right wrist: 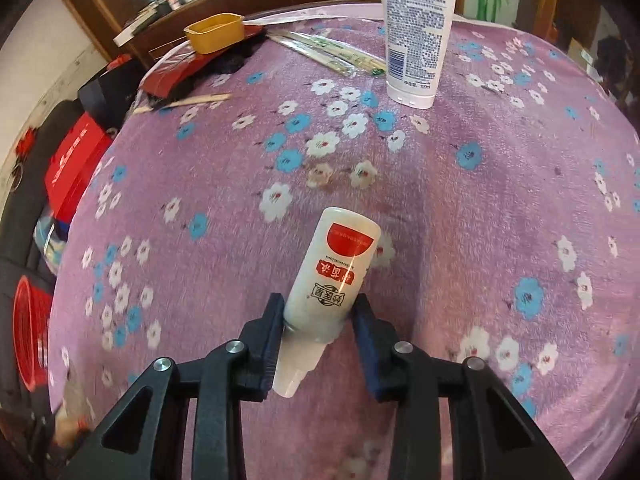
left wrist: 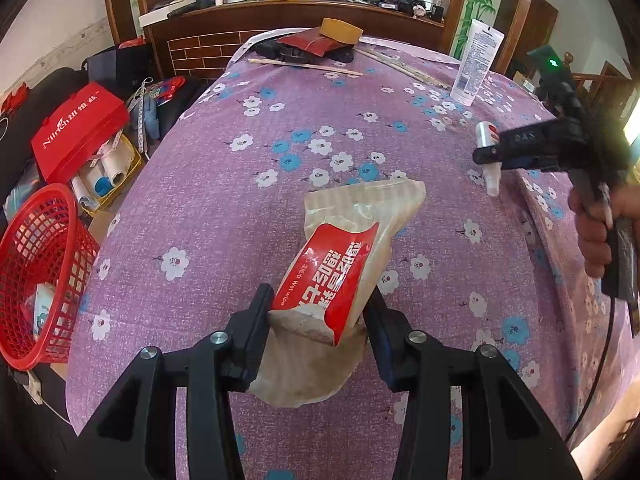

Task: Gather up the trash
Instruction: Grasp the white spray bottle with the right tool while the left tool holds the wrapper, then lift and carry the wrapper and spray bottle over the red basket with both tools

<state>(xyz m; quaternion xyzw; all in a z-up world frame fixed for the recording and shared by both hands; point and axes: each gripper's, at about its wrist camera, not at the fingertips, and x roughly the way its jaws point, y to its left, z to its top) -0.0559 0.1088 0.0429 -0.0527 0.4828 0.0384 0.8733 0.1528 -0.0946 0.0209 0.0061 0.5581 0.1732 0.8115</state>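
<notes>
My left gripper point(left wrist: 316, 296) is shut on a crumpled wet wipe packet point(left wrist: 344, 256), red and cream, which sticks out forward over the purple flowered tablecloth point(left wrist: 224, 208). In the right wrist view my right gripper point(right wrist: 318, 304) is shut on a small white bottle point(right wrist: 340, 264) with a red label; both pads press on its lower body and its nozzle points back toward the camera. The left wrist view shows the same right gripper point(left wrist: 486, 156) at the table's right side, a hand on its handle, with the small bottle point(left wrist: 485, 133) in it. A red mesh basket point(left wrist: 40, 272) stands at the left beside the table.
A tall white tube point(right wrist: 416, 28) stands upright at the far right of the table. At the far end lie wooden chopsticks point(left wrist: 304, 66), a yellow container point(left wrist: 342, 30) and dark red packaging. Red boxes point(left wrist: 80, 128) and clutter sit on the floor to the left.
</notes>
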